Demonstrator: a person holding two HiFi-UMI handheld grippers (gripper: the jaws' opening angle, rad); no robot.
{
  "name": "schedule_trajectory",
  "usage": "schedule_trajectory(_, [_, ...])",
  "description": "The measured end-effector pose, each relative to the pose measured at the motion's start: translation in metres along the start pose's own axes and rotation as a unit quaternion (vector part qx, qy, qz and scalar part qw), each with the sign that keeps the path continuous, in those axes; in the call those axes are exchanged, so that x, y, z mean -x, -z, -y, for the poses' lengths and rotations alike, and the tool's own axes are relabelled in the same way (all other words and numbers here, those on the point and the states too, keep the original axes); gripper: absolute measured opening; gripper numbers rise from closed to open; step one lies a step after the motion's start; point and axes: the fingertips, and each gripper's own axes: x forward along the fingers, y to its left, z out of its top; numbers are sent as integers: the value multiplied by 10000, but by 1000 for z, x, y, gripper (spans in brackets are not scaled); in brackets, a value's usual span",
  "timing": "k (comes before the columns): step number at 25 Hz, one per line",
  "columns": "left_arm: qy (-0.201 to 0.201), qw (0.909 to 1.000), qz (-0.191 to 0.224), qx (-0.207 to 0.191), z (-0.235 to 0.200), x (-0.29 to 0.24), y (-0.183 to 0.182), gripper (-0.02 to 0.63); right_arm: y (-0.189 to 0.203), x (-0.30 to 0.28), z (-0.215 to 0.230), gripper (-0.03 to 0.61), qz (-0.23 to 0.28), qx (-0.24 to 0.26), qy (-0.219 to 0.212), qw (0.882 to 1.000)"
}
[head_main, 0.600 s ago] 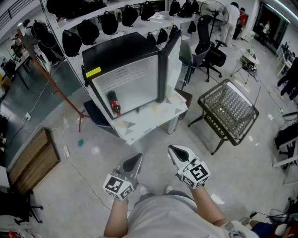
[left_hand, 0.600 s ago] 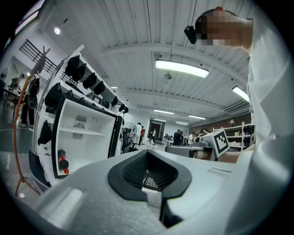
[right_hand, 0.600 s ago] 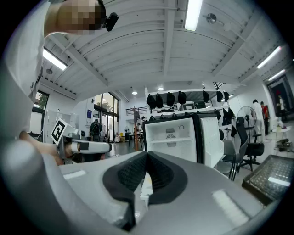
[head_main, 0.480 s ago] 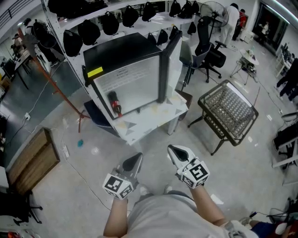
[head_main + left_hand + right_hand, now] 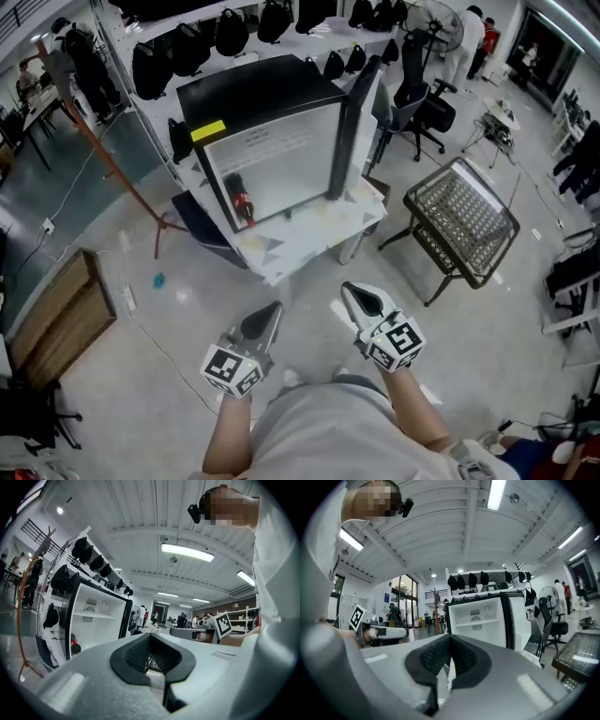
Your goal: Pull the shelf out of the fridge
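Black ribbed rubber lines the fingers (image 5: 432,657) of the right gripper (image 5: 364,300), and they are clenched together on nothing. The left gripper (image 5: 265,322) looks the same, its fingers (image 5: 136,654) pressed tight and empty. Both are held level near the person's waist, well apart from the fridge (image 5: 258,94).

Compared with a moment ago, the fridge sits a little nearer in the head view, while the grippers keep their place by the body. I'd say the person is stepping in and the approach has only begun; nothing has been touched yet.

The shelf (image 5: 476,621) is in place inside the fridge, a thin white plate across the upper part of the smooth white cabinet, with a round vent behind it. Below it, a dark bottle (image 5: 242,201) with red on it sits at the left. The black-edged door (image 5: 352,117) stands wide open at the right. The boxy fridge rests on a low white desk (image 5: 319,230) over a glossy grey floor (image 5: 187,319).
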Motion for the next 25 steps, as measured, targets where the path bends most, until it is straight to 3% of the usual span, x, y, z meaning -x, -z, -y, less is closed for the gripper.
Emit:
schedule_trajectory(10, [57,9996,-86,263,-58,7,15,8,19,-43,-10,3,-250,83,247,9993])
schedule_trajectory(17, [-55,9996,-70,279,-87,-31,11,8,18,-74,31,3,-232,-62,234,9994])
schedule_trajectory(25, [-544,9975,-100,432,-130,-102,8,8,10,-127,105,3,-281,-78,-75,9995])
